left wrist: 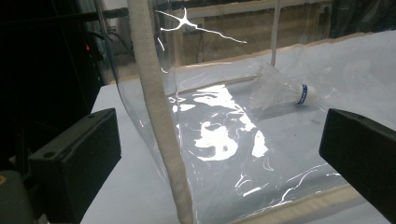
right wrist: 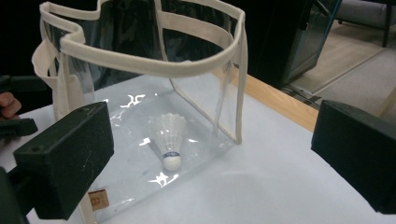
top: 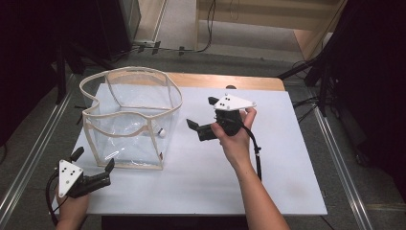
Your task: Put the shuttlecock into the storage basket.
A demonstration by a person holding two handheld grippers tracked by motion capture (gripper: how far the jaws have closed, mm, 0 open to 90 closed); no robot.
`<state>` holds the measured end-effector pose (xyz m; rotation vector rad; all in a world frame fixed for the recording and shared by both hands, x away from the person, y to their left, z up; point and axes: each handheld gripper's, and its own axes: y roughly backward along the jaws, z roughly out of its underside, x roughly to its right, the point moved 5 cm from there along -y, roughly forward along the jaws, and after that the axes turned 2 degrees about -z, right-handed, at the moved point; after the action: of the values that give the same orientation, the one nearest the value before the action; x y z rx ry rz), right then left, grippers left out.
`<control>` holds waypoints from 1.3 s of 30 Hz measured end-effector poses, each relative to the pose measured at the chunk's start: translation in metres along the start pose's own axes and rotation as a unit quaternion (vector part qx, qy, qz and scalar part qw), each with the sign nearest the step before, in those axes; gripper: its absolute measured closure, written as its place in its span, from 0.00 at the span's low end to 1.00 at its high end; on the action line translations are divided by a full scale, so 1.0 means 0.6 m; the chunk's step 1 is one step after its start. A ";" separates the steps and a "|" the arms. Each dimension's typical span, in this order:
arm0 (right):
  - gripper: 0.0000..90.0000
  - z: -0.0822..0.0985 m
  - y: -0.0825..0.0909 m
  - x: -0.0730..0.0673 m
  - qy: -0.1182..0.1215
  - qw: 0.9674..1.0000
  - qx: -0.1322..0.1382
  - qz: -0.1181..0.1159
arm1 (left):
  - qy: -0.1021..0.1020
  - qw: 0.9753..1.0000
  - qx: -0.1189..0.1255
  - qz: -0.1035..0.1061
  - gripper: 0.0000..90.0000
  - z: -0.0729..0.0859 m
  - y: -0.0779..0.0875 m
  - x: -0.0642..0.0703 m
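Observation:
A clear plastic bag [top: 139, 70] with cream trim stands open-topped on the left of the white table. A white shuttlecock [top: 161, 132] lies inside it on the bag's floor, near the right wall. In the right gripper view the shuttlecock [right wrist: 169, 135] rests cork-down toward me, behind the bag's wall [right wrist: 154, 67]. My right gripper [top: 201, 112] hovers just right of the bag, open and empty, its jaws [right wrist: 210, 119] aimed at it. My left gripper [top: 93, 159] sits at the bag's near-left corner, open and empty. Its view looks past the corner trim [left wrist: 156, 112] to the shuttlecock [left wrist: 285, 91].
The white table top [top: 268, 158] stretches right of the bag, with a wooden strip [top: 230, 80] along its back edge. Dark stands and cables ring the table. A cable [top: 258, 158] trails from the right gripper along the forearm.

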<state>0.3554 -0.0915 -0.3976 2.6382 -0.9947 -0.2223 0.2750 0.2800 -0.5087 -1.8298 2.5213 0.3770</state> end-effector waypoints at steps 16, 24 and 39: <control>0.00 0.039 0.016 0.016 -0.012 1.000 -0.006 0.017 | -0.001 1.000 0.000 0.000 0.00 0.000 0.000 0.000; 0.00 0.059 0.028 0.024 -0.015 0.999 -0.008 0.028 | -0.002 1.000 -0.001 0.000 0.00 0.000 0.000 0.001; 0.00 0.099 0.053 0.041 -0.026 0.999 -0.016 0.044 | -0.002 1.000 -0.001 0.000 0.00 0.000 0.000 0.001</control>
<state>0.3393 -0.1443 -0.4434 2.5643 -1.1129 -0.2850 0.2747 0.2794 -0.5090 -1.8272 2.5185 0.3822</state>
